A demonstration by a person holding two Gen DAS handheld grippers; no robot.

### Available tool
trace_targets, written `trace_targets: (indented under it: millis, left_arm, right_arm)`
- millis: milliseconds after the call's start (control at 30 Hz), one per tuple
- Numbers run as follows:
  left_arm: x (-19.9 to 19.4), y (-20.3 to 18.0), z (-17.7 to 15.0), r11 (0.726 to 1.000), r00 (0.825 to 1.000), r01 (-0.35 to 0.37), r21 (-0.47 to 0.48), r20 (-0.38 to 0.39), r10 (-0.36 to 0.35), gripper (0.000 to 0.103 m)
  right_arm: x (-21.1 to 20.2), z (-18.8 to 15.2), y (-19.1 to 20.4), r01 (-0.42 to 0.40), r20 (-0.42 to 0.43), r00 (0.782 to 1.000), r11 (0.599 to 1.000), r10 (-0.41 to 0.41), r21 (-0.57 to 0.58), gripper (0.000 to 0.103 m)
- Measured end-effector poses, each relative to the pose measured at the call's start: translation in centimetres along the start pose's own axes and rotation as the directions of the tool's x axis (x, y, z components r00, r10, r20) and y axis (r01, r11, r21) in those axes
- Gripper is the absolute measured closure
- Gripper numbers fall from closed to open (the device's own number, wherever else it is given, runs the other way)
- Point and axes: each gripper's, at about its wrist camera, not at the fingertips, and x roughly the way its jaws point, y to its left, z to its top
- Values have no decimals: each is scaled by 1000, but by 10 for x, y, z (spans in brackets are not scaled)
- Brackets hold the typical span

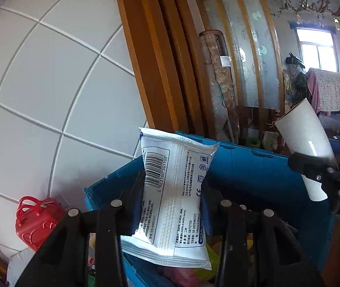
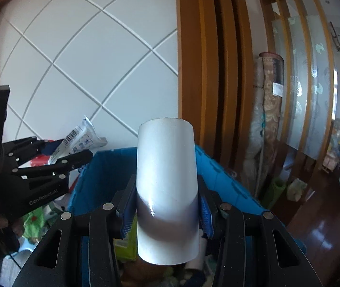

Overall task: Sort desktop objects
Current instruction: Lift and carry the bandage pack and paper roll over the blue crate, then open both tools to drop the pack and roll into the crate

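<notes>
- Red basket down on the floor, left of the blue crate, apart from it.
- Left hand-held gripper pinching a white wipes packet at its waist, lifted above the blue crate's left half; long axis nearly upright, barcode end up, leaning slightly left.
- Right hand-held gripper clamped on a white tube, raised above the blue crate's right side; long axis along the fingers, far end tipped up and away.
- Step in hand, by the look of it: carrying both items for sorting, mixed clutter visible inside the blue crate below.
- Next move, as a judgement: lower each item to its place, then spread the fingers; cannot tell which place suits which item.
</notes>
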Motion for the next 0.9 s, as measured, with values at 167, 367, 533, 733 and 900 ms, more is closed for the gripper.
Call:
trace_targets:
  millis: [167, 367, 533, 733, 900]
  left_arm:
    - [17, -11, 15, 996, 996, -84, 7, 12, 84, 19]
    - [22, -6, 20, 991, 990, -131, -32, 44, 133, 11]
    - [23, -3, 17, 988, 988, -150, -45, 30, 151, 11]
    - [12, 4, 10, 985, 986, -162, -61, 37, 164, 11]
    - [-7, 10, -1, 980, 981, -184, -78, 50, 188, 11]
  right_arm:
    - [15, 5, -41, 19, -22, 1000, 997, -18, 80, 52]
    - [4, 2, -56, 28, 24, 999, 996, -31, 90, 45]
    - [4, -4, -58, 16, 21, 1000, 994, -18, 109, 43]
    - [-8, -17, -54, 15, 38, 999, 993, -20, 116, 39]
    - [-26, -23, -45, 1, 62, 998, 994, -8, 106, 38]
